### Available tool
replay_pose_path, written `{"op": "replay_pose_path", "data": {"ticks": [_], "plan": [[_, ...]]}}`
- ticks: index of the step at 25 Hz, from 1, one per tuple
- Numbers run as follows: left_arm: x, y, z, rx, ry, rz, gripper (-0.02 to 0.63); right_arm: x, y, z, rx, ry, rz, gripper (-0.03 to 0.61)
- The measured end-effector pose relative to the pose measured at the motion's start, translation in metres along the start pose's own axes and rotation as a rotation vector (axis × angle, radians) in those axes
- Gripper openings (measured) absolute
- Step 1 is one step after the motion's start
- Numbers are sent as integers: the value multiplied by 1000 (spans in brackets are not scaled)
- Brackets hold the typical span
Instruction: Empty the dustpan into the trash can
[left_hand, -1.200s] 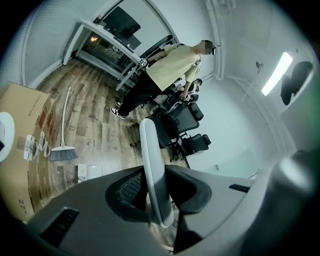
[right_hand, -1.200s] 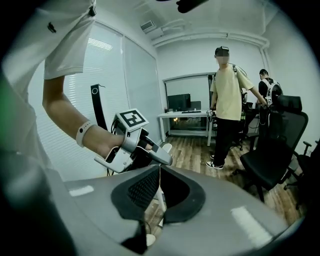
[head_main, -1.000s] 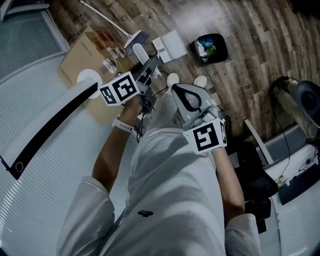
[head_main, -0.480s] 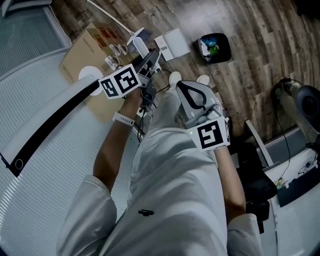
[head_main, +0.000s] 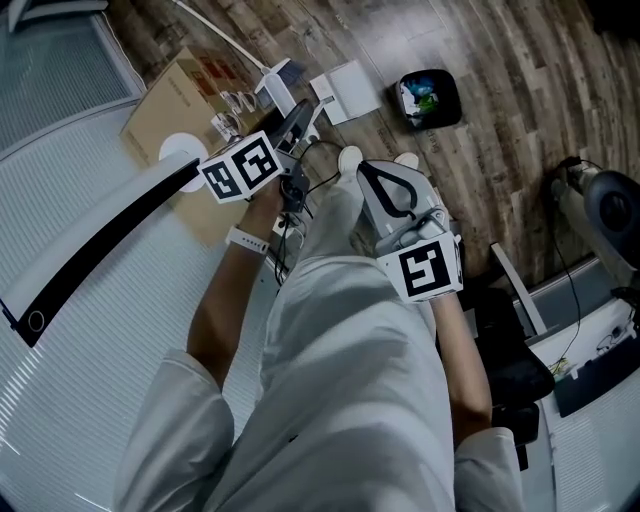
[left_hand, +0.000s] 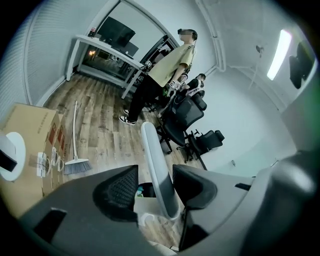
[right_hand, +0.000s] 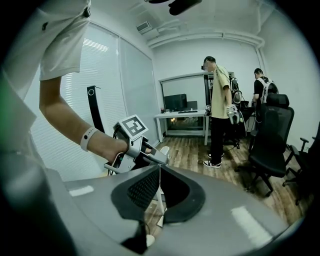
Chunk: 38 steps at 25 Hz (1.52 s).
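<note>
Left gripper (left_hand: 155, 186) has just been opening its 2 jaws; they're apart around the upright white handle (left_hand: 159, 165), probably not gripping it. The dustpan (head_main: 345, 88) sits on the wood floor (head_main: 500, 60) near the black trash can (head_main: 430, 97). Right gripper (right_hand: 159, 172) jaws are together.

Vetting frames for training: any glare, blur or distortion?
Head view: evenly lit and sharp; the floor planks bow slightly. Left gripper view: strong fisheye, black corners, ceiling light blown out. Right gripper view: same fisheye and dark corners, green cast at the left edge, room behind sharp.
</note>
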<state>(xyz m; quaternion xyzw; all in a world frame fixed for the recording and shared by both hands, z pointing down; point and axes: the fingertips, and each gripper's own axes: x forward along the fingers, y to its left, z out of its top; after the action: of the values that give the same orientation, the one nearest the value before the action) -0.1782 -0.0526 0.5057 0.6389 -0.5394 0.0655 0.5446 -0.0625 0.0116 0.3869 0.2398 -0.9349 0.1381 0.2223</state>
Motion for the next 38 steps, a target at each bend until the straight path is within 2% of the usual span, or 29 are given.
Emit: {"op": "replay_pose_path", "data": {"ticks": [14, 19, 22, 27, 31, 38], "plan": [[-52, -30, 4, 172, -82, 55, 199, -23, 4, 13, -2, -36, -43, 17], [-77, -53, -3, 249, -107, 39, 140, -34, 6, 17, -2, -54, -73, 17], [-91, -71, -9, 291, -106, 13, 126, -41, 7, 19, -7, -57, -91, 17], [-111, -91, -7, 314, -134, -22, 85, -51, 4, 26, 2, -75, -133, 14], [-128, -109, -8, 404, -164, -30, 33, -61, 0, 30, 15, -95, -173, 12], [-157, -136, -3, 517, -205, -62, 10, -77, -7, 37, 24, -112, -237, 12]]}}
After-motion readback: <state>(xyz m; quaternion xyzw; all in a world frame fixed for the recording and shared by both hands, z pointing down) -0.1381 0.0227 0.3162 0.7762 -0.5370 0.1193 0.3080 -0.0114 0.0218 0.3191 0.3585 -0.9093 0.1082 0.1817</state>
